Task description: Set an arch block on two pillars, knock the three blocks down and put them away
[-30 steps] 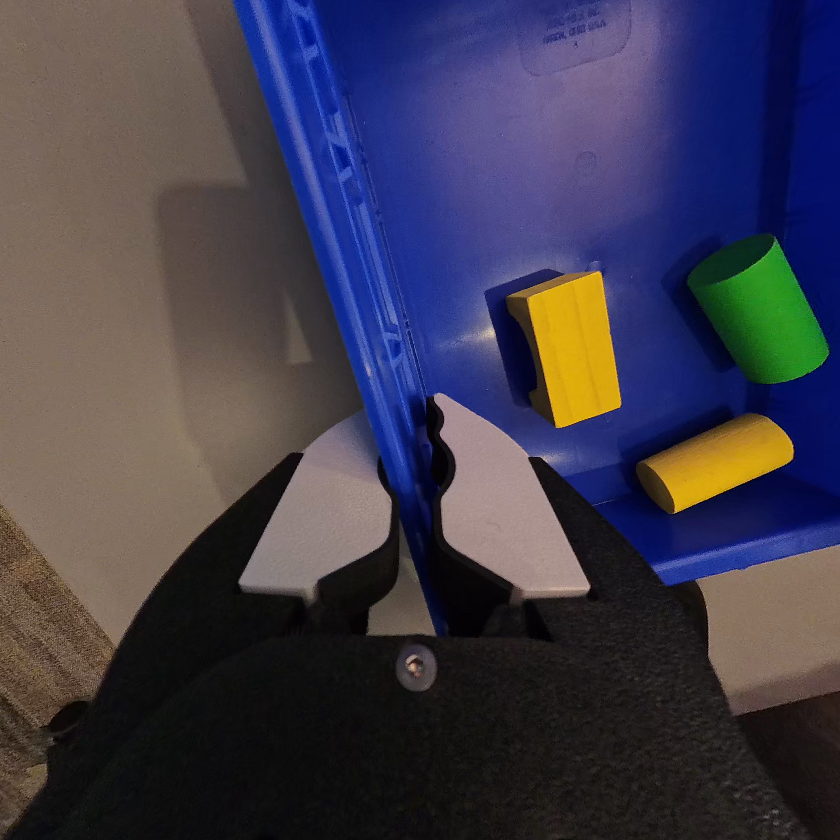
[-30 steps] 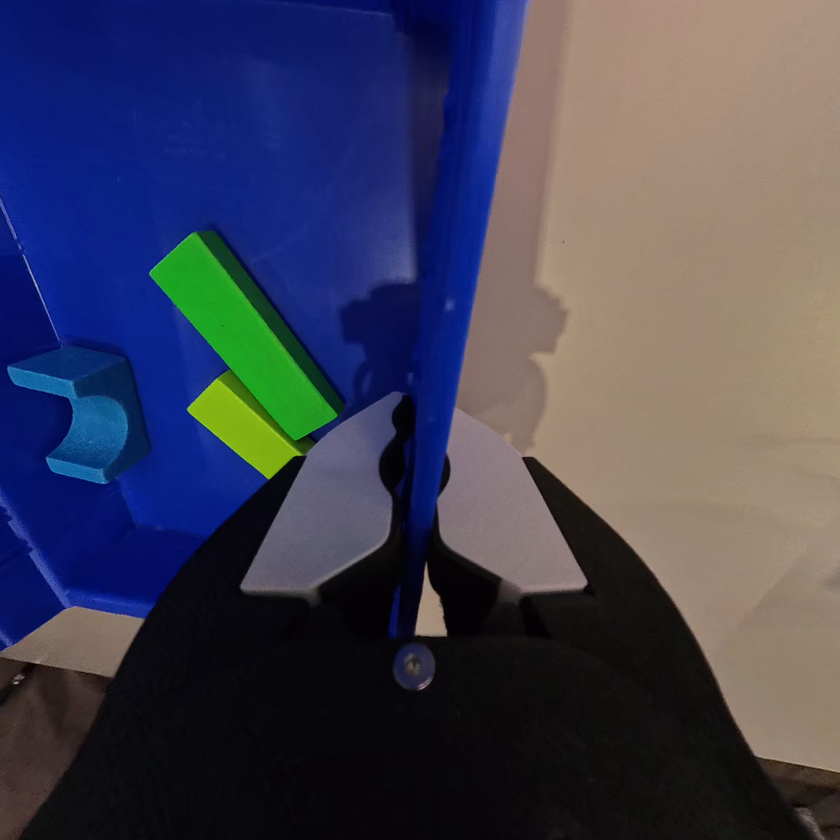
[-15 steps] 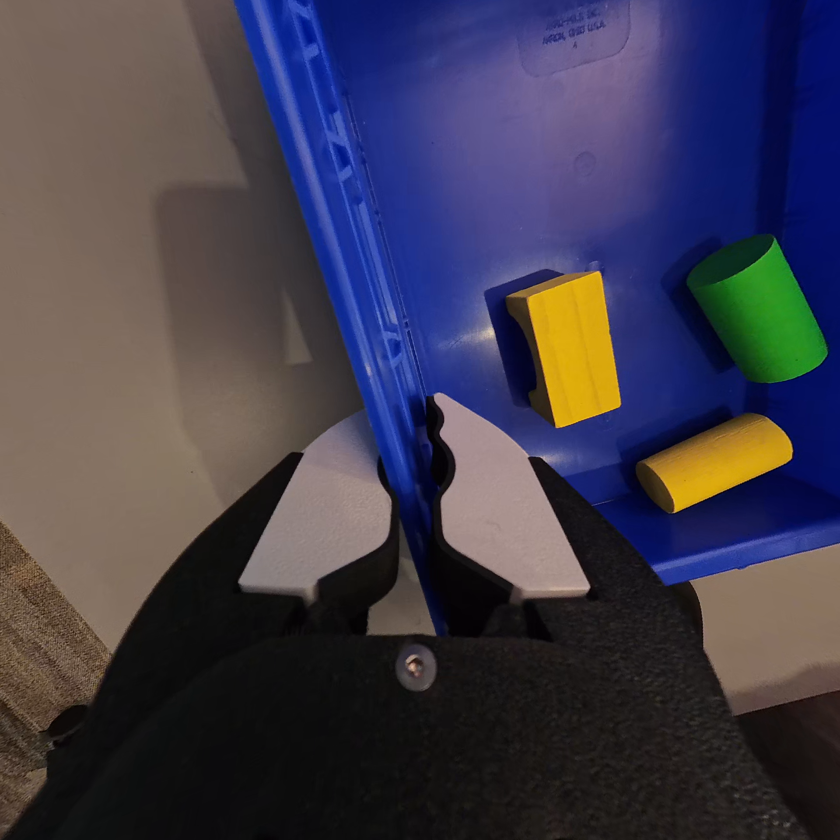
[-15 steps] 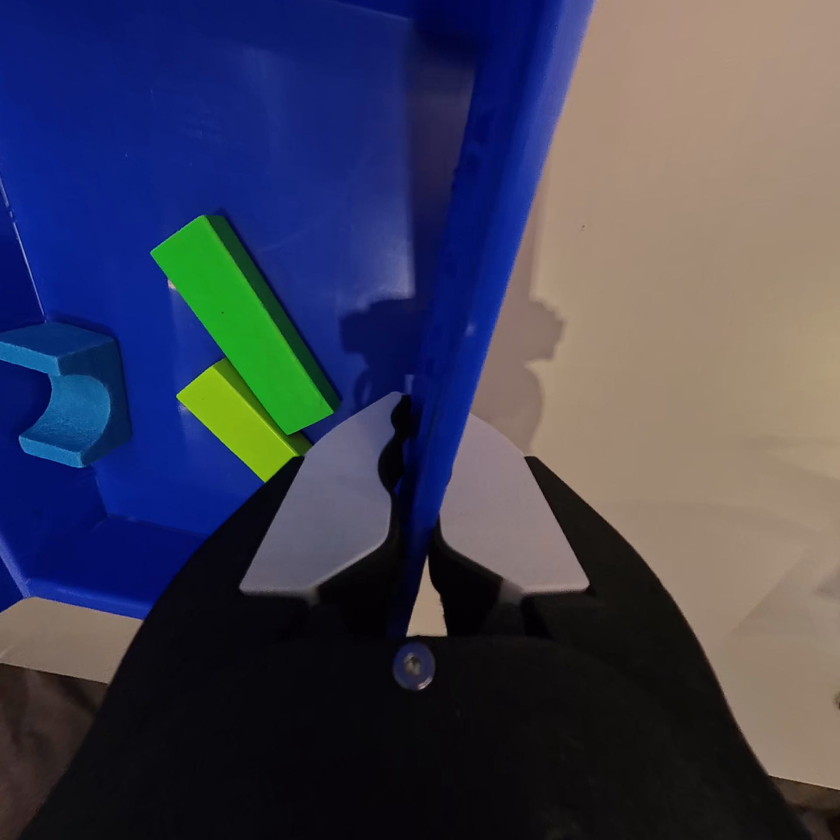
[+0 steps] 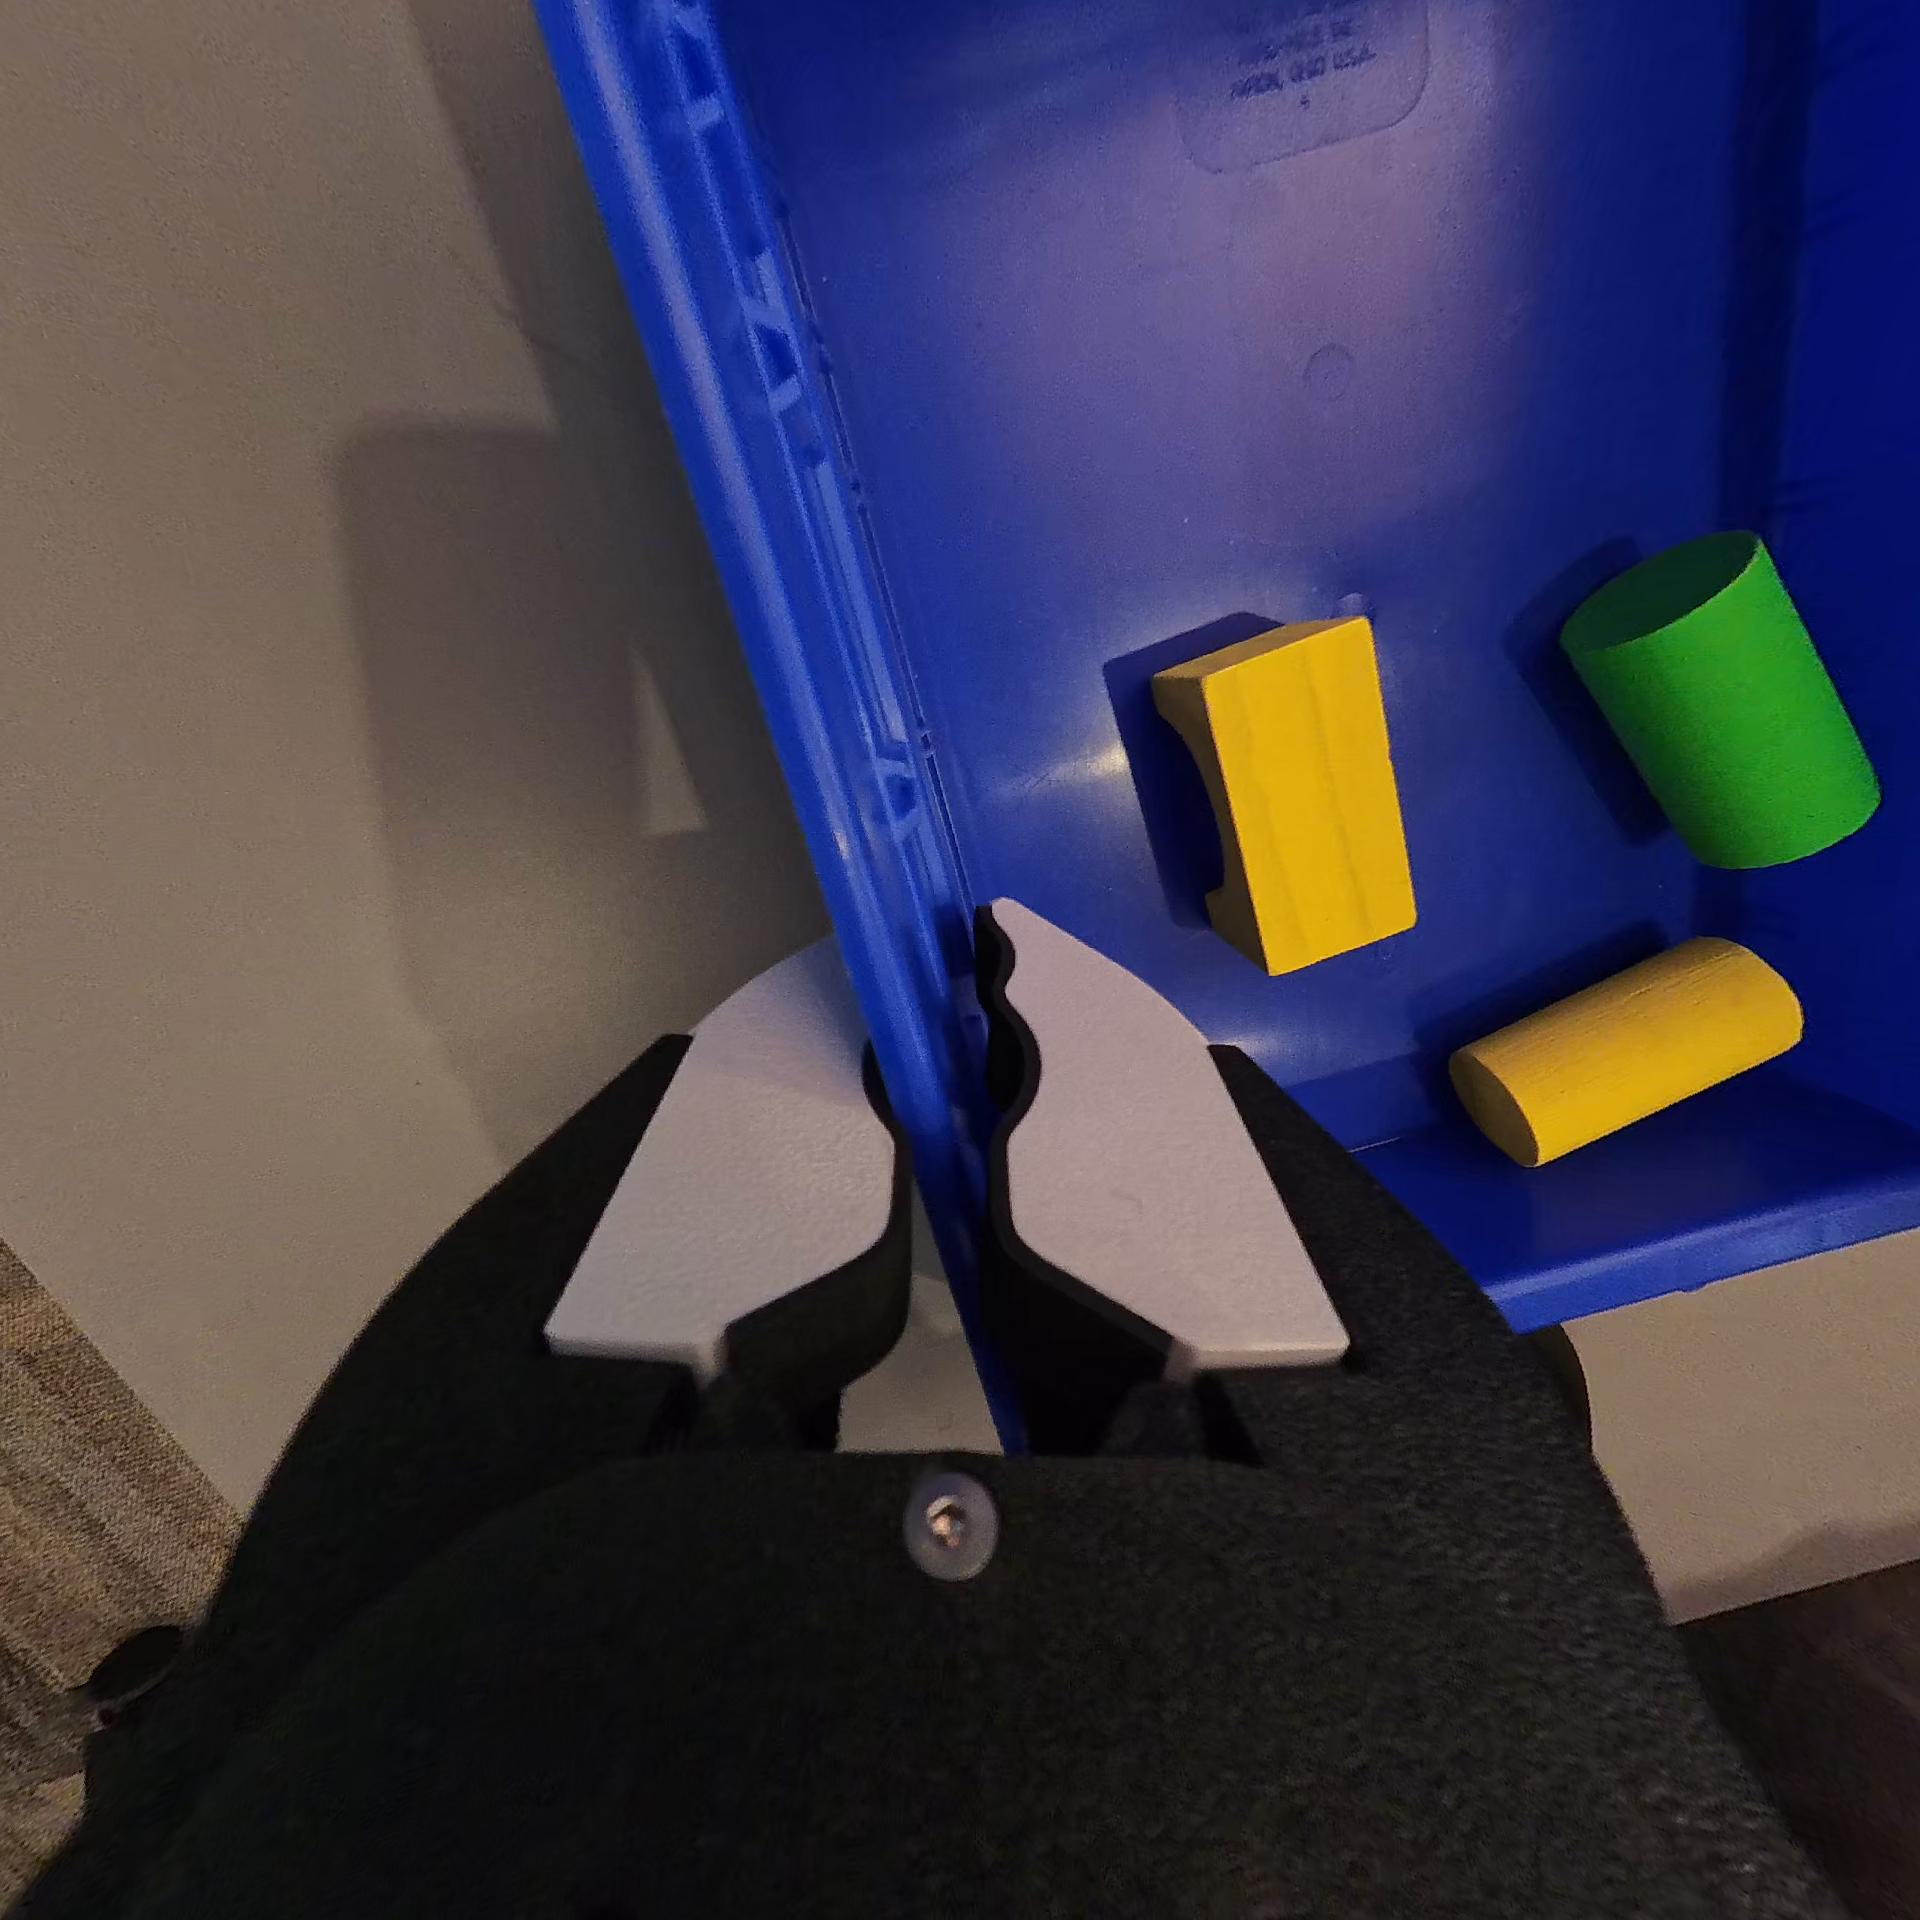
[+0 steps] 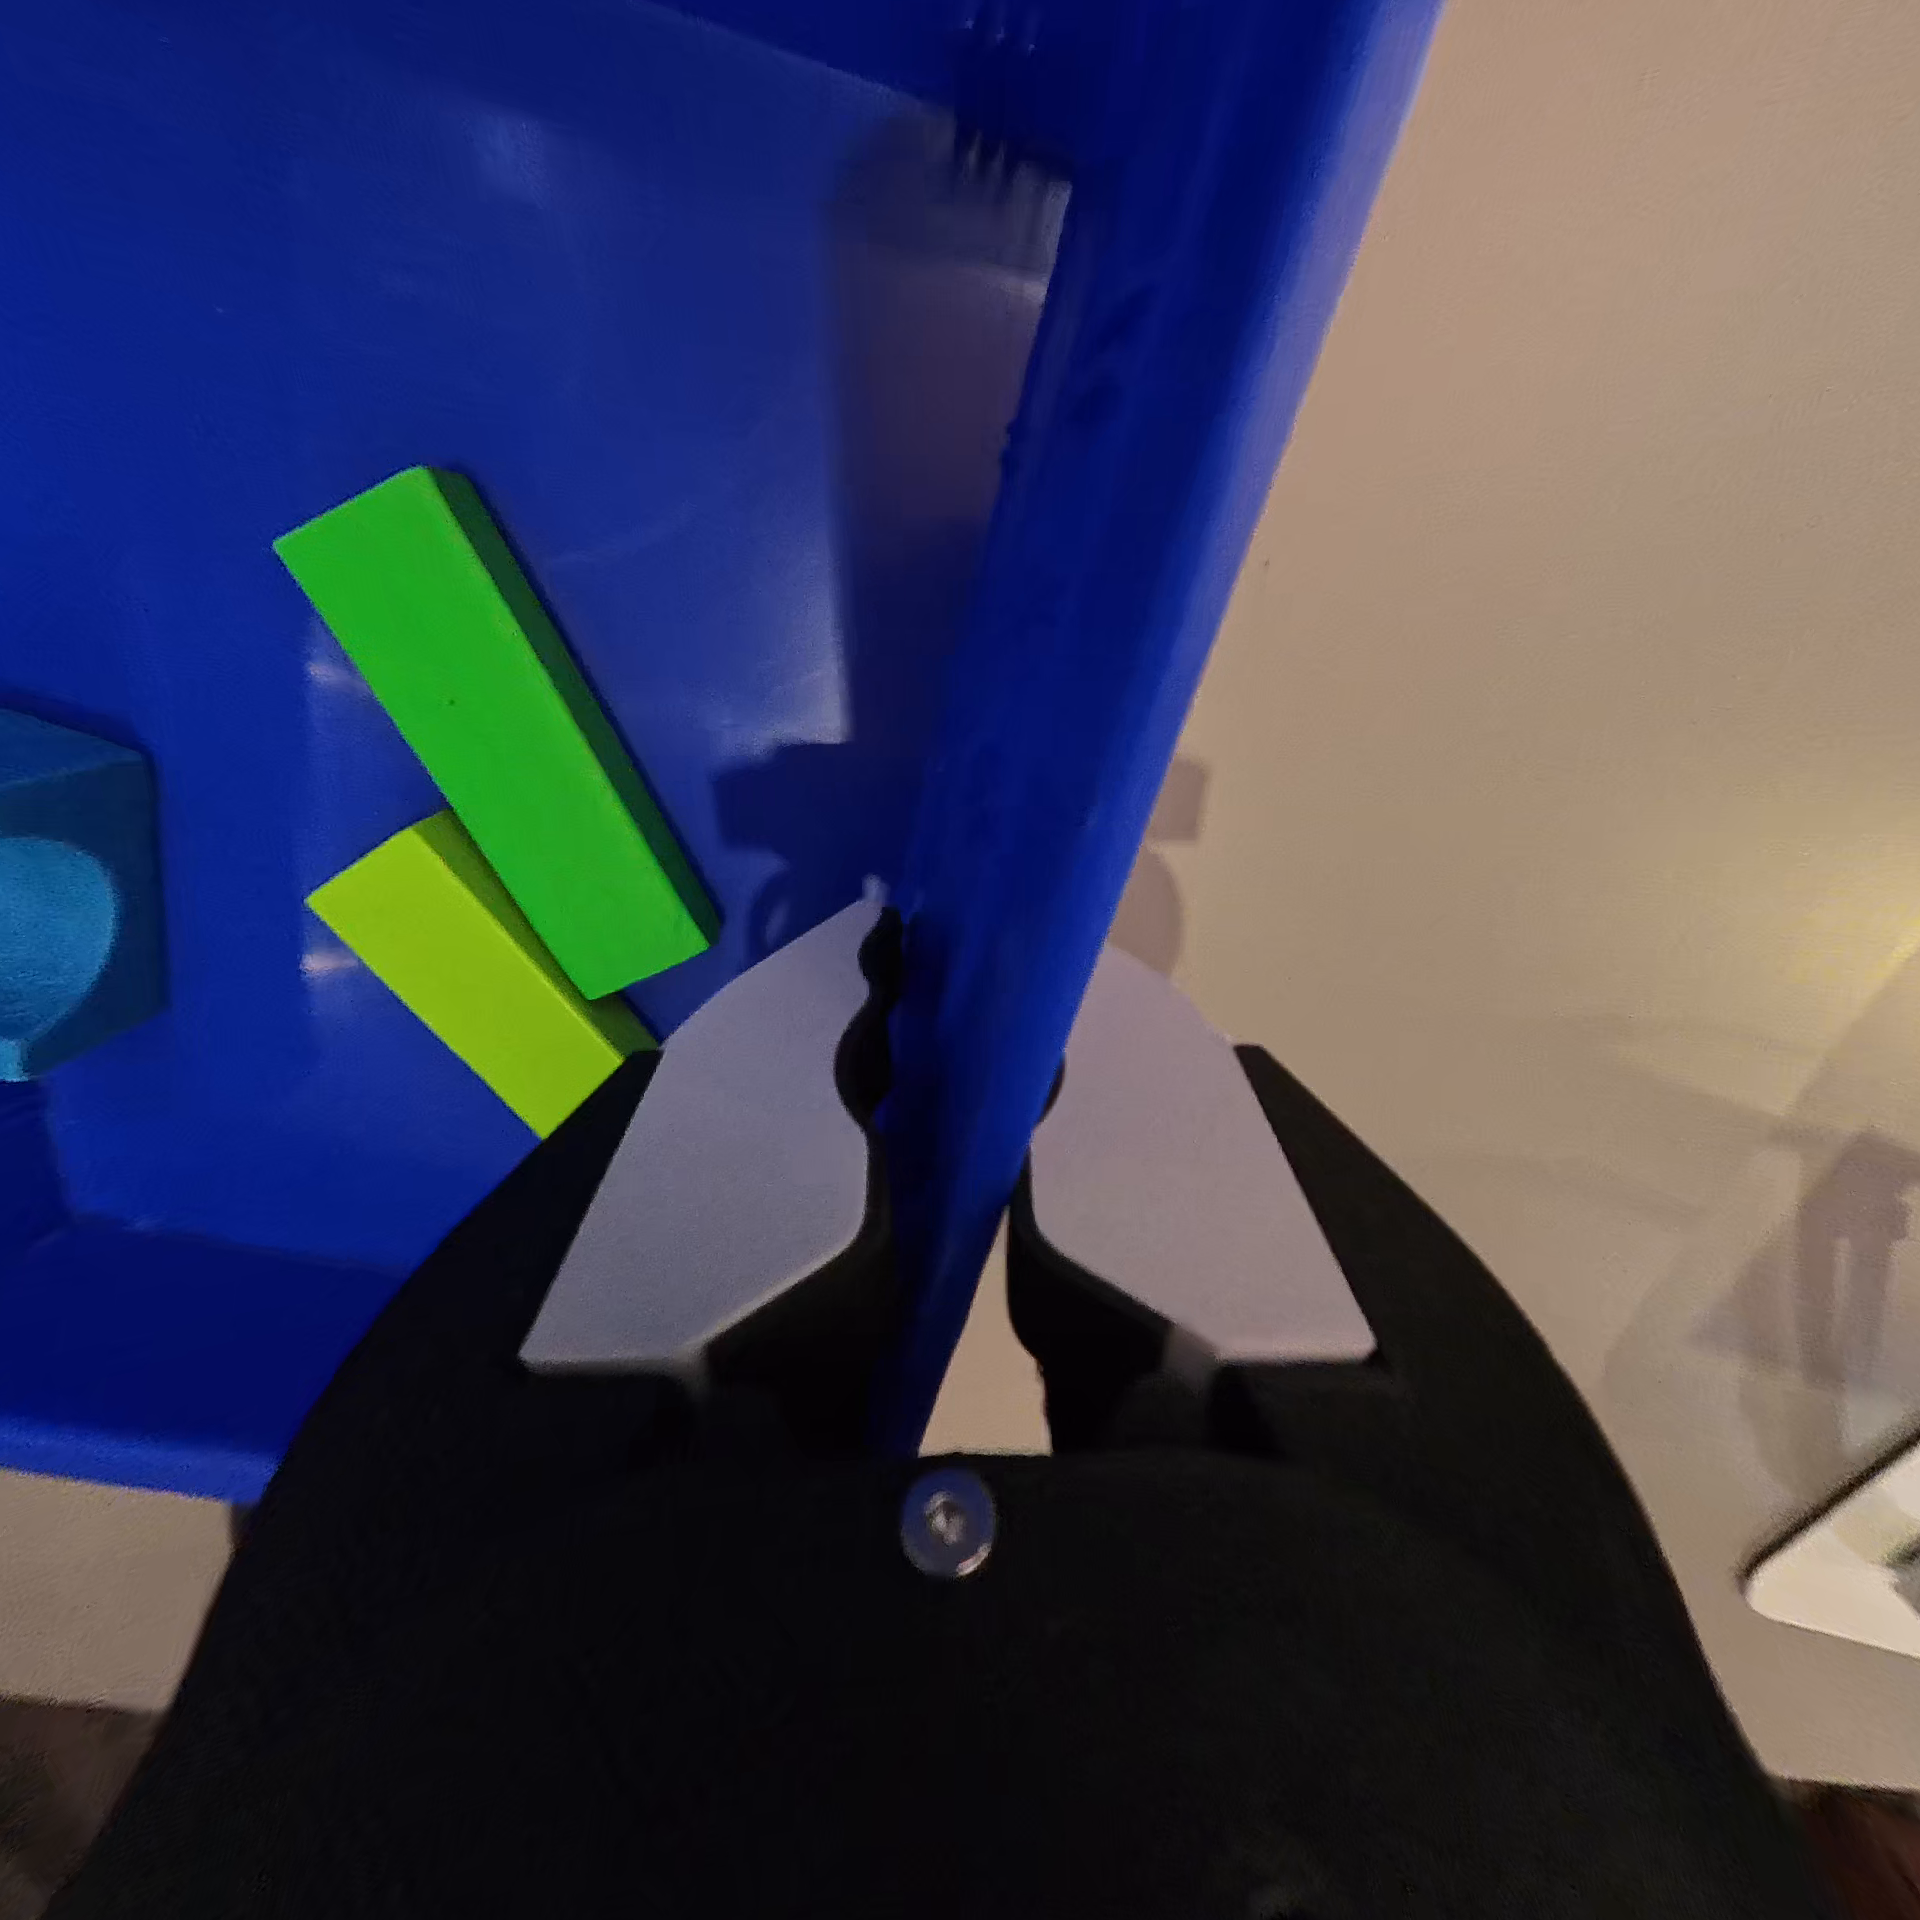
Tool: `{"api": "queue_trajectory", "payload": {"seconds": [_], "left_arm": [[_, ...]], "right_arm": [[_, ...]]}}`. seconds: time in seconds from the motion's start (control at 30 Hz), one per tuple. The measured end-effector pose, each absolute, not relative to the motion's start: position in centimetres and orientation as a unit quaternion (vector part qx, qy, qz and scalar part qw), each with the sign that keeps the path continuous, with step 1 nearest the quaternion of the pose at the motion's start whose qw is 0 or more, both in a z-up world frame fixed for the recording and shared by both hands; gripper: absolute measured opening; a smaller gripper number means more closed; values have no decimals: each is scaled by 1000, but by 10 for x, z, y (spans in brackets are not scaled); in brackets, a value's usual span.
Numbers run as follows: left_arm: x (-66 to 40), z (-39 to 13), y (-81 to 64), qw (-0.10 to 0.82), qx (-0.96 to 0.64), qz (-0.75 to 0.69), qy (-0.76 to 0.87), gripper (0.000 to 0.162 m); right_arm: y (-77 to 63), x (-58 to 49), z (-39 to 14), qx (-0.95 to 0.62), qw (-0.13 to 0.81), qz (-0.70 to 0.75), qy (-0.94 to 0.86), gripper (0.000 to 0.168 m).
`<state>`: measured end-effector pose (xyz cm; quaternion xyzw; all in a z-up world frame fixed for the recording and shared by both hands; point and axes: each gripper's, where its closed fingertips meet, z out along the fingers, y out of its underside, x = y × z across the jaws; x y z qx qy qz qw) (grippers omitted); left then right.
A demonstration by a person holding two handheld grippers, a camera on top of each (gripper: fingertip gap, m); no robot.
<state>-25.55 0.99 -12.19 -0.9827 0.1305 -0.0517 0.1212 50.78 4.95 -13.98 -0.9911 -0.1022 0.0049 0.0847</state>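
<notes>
Two grippers are clamping one blue bin: the left gripper (image 5: 940,1023) is pinching the bin's (image 5: 1195,436) left wall between its jaws, and the right gripper (image 6: 982,1013) is pinching the opposite, right wall (image 6: 1122,540), each with one finger inside and one outside. We are seeing the bin over a pale table (image 5: 260,623), but whether it is resting on the table or being lifted clear we cannot tell. We are counting six blocks lying loose on its floor. In the left wrist view, a yellow arch block (image 5: 1294,795) is lying on its side near the left wall, a green cylinder (image 5: 1720,707) is lying to the right of it, and a yellow half-round block (image 5: 1626,1044) is lying nearer to us, by the near wall. In the right wrist view, a long green block (image 6: 488,727) is lying partly over a lime block (image 6: 468,966), and a blue arch block (image 6: 68,894) is sitting at the left edge of the frame. We are seeing no pillars standing and no arch set on anything, and the right view is blurring slightly. We are judging that either the building has not begun or the blocks are already stowed and the bin is being carried off; the pictures are not settling which.
</notes>
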Motion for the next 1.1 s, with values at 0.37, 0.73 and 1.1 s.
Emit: {"api": "queue_trajectory", "payload": {"seconds": [0.37,0.73,1.1], "left_arm": [[-260,-106,7,148,-979,-62,123,18],[-257,33,0,411,-903,-37,123,19],[-200,173,-31,725,-664,-92,160,53]], "right_arm": [[77,511,-64,-944,301,-94,-96,33],[88,454,48,-804,583,-57,-105,47],[61,376,142,-643,745,121,-132,68]]}}
